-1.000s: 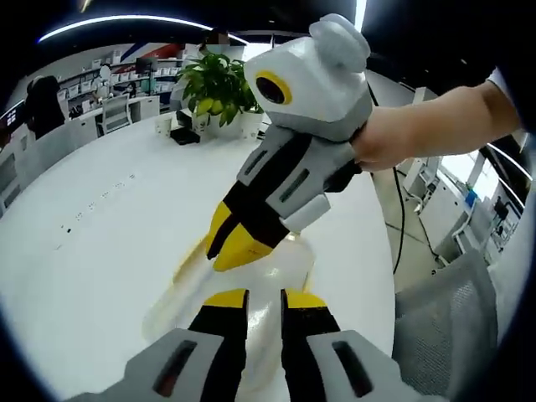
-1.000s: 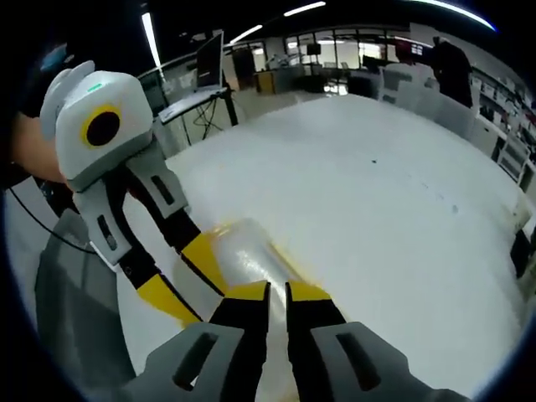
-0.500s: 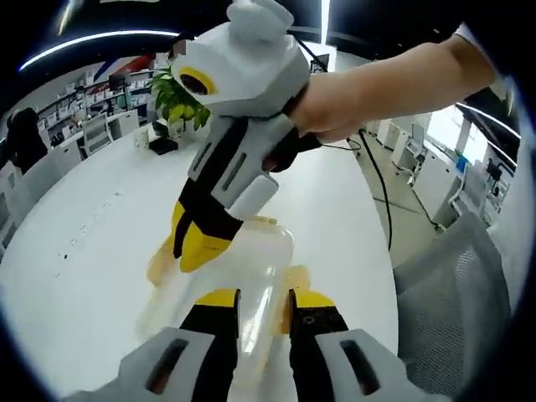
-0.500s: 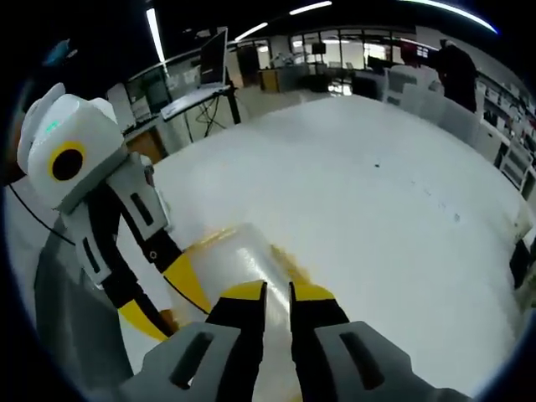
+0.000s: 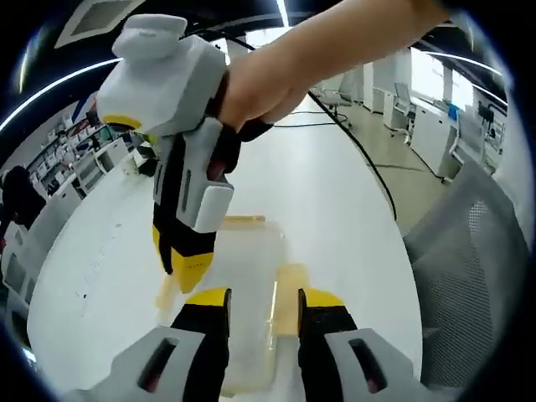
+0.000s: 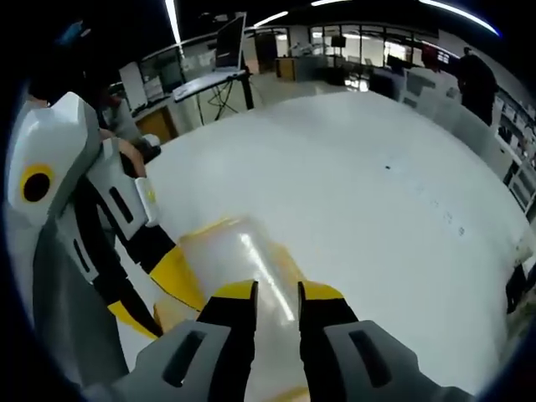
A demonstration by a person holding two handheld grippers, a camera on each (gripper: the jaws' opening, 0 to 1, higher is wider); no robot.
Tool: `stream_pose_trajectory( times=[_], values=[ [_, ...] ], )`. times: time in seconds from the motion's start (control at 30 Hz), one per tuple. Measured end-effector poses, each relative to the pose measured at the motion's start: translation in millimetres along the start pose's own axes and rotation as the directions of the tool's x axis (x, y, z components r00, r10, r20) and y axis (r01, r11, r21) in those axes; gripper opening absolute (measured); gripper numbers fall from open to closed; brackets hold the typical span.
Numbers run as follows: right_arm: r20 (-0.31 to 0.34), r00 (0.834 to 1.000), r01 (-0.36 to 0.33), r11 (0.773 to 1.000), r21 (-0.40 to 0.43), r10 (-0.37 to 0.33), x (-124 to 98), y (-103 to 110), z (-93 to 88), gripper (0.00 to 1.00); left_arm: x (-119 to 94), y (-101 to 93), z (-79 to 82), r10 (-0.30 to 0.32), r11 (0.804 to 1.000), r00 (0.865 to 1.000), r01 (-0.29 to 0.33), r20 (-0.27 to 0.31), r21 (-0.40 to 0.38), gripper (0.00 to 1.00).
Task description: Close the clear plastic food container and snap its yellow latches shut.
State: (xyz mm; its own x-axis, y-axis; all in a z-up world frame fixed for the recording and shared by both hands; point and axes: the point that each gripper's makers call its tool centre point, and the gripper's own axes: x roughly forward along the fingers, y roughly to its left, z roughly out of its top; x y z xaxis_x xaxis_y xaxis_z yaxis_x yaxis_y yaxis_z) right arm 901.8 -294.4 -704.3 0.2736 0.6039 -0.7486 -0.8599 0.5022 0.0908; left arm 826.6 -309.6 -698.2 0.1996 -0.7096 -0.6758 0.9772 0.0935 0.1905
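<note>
- The container's (image 5: 247,293) near end is hidden behind the left gripper (image 5: 262,303); whether its latches are snapped can't be told.
- The right gripper (image 6: 276,295) covers the container's near end in its own view too.

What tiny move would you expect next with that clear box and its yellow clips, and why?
Probably a press of the right gripper down on the yellow latch below its tips. The clear container lies on the white table with its lid apparently on, and the left gripper is poised over it, jaws slightly apart, near another latch. Whether either latch is snapped, I cannot tell.
</note>
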Motion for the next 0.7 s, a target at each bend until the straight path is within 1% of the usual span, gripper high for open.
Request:
stream_pose_trajectory(
  times=[0.1,0.17,0.23,0.3,0.43,0.47,0.5,0.6,0.67,0.7],
  values=[
    [-0.008,1.000,-0.009,1.000,-0.020,0.009,0.2,0.2,0.6,0.16,0.9,0.4,-1.9,0.013,1.000,1.000,-0.013,-0.012,0.026,0.26],
    [-0.016,1.000,-0.014,0.999,-0.041,0.013,0.3,-0.8,0.5,0.17,1.6,0.6,-3.7,0.024,0.996,0.999,-0.021,-0.027,0.082,0.26],
    [-0.024,1.000,-0.020,0.998,-0.059,0.019,0.4,-1.6,0.4,0.19,2.3,-1.3,-5.5,0.027,0.993,0.999,-0.022,-0.042,0.118,0.27],
    [-0.037,0.999,-0.035,0.996,-0.076,0.033,0.9,-2.4,-0.2,0.20,2.6,-0.1,-7.4,0.044,0.987,0.997,-0.035,-0.057,0.159,0.26],
    [-0.068,0.995,-0.079,0.992,-0.103,0.072,3.2,-2.7,-2.4,0.21,5.2,-3.6,-11.3,0.043,0.983,0.996,-0.027,-0.079,0.184,0.26],
    [-0.068,0.994,-0.094,0.991,-0.100,0.088,3.8,-2.9,-1.1,0.21,5.9,-3.4,-13.4,0.048,0.977,0.994,-0.027,-0.094,0.210,0.26],
    [-0.076,0.992,-0.108,0.990,-0.093,0.102,4.2,-2.8,-1.2,0.21,6.5,-3.5,-14.2,0.050,0.975,0.994,-0.026,-0.100,0.221,0.26],
    [-0.101,0.982,-0.170,0.979,-0.115,0.159,6.1,-1.0,-0.7,0.22,7.9,-4.3,-14.3,0.052,0.971,0.993,-0.026,-0.107,0.239,0.26],
    [-0.131,0.970,-0.220,0.969,-0.116,0.205,7.0,-0.5,-1.0,0.22,7.9,-3.3,-13.9,0.058,0.968,0.992,-0.028,-0.115,0.248,0.26],
    [-0.145,0.961,-0.254,0.959,-0.123,0.236,7.7,0.4,-0.7,0.22,8.5,-2.8,-13.5,0.060,0.968,0.991,-0.029,-0.118,0.251,0.26]
  ],
)
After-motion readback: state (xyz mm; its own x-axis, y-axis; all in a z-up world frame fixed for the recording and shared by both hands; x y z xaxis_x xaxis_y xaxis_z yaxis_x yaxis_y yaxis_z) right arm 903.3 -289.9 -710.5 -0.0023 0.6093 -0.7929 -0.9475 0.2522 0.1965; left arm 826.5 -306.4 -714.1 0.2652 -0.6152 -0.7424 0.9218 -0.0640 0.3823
